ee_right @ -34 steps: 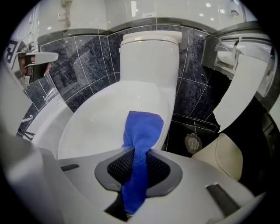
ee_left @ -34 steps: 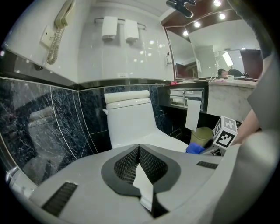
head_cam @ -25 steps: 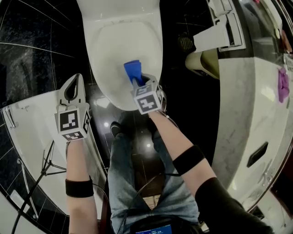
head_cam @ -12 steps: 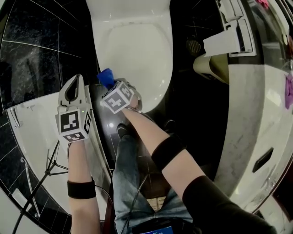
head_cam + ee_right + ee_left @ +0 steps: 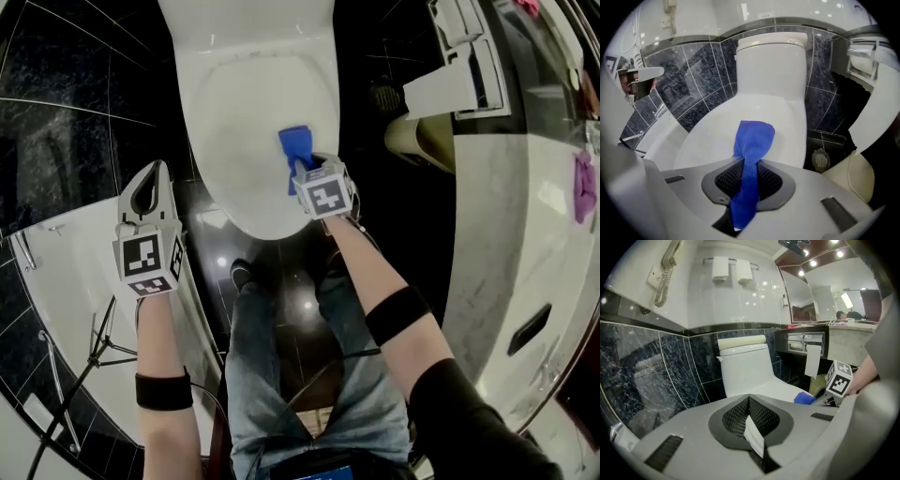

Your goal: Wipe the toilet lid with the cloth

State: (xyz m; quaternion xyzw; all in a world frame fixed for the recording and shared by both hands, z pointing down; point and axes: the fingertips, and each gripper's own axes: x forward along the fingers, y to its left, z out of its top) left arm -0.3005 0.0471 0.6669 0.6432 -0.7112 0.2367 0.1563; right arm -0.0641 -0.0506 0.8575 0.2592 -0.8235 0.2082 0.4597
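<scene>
right tool: clamped on blue cloth | cloth: free end lies on white toilet lid | left tool: jaws together, beside lid's left edge

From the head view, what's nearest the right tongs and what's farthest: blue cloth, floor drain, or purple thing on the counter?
1. The blue cloth, gripped in the right tongs.
2. The floor drain, right of the toilet.
3. The purple thing, far right on the counter.
</scene>
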